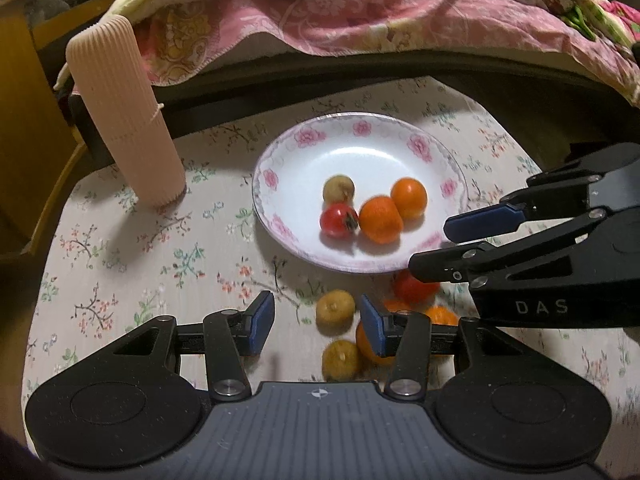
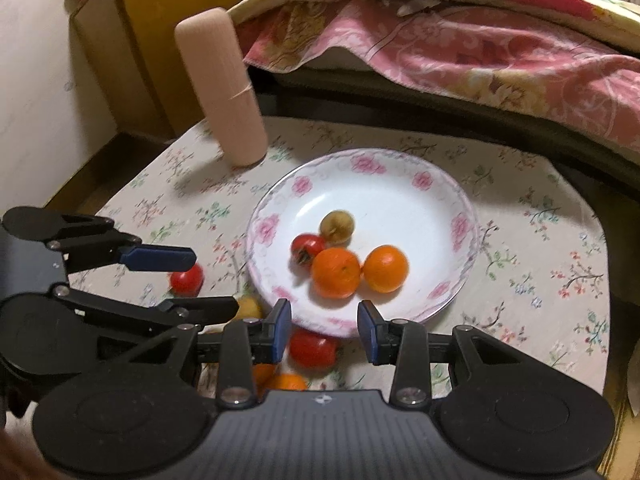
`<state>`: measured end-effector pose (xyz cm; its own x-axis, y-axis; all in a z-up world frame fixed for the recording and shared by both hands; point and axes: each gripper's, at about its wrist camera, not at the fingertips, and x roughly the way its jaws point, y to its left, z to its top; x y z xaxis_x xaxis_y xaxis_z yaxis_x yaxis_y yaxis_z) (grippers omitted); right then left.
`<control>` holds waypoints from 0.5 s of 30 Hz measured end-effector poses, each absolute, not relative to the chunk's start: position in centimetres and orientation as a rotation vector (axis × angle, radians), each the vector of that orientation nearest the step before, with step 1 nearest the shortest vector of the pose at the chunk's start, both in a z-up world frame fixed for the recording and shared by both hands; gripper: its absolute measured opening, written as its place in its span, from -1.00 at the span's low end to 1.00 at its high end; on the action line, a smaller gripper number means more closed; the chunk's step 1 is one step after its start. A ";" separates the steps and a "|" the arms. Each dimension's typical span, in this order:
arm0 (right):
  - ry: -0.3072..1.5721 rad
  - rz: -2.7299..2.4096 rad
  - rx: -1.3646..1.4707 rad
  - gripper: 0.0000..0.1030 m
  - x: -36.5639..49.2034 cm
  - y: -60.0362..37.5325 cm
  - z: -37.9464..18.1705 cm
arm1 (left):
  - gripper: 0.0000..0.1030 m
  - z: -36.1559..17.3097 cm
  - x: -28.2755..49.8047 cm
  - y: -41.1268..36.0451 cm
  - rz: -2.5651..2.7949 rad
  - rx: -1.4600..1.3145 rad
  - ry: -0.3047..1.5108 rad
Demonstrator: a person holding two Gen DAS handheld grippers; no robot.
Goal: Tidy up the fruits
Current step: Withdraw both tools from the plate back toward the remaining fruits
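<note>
1. Fruits are split between two spots: four small round ones, two orange (image 1: 381, 219), one red with a dark stalk (image 1: 338, 220) and one yellow-green (image 1: 338, 189), sit clustered in the white shallow plate with a pink flower rim (image 1: 280, 176), ahead of both hand-held grippers on the floral-cloth table (image 1: 120, 272).
2. More fruit lies loose on the cloth near the plate's front edge: two yellow-green ones (image 1: 335, 306), a red one (image 1: 414, 286) and orange ones partly hidden behind the left hand-held gripper's (image 1: 316, 322) right finger.
3. Risk: the loose fruits are round and packed together, so a finger coming down off-centre would likely nudge a neighbour and send it rolling toward the table edge.
4. Risk: the two tools are close, the right hand-held gripper (image 2: 323, 332) reaching in just beside the left; reaching for the same cluster could make them collide.
5. Risk: a fruit dropped from height onto the plate could knock the four already there.
6. Left hand-held gripper: jaws partly apart, nothing between the blue pads (image 1: 262, 326), which hang above the loose fruit.
7. Right hand-held gripper: jaws a modest gap apart, holding nothing, poised over the plate's near rim with a red fruit (image 2: 312, 349) beneath.
8. A tall ribbed pale-pink cylinder (image 1: 124, 116) stands far left, clear of the work.
</note>
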<state>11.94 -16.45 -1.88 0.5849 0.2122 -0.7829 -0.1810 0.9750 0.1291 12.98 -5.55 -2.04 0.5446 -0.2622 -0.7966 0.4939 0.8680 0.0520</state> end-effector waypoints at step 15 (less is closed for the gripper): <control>0.986 0.332 -0.005 -0.27 9.5 -15.1 -2.8 | 0.25 -3.3 10.9 -4.7 -0.529 0.344 0.928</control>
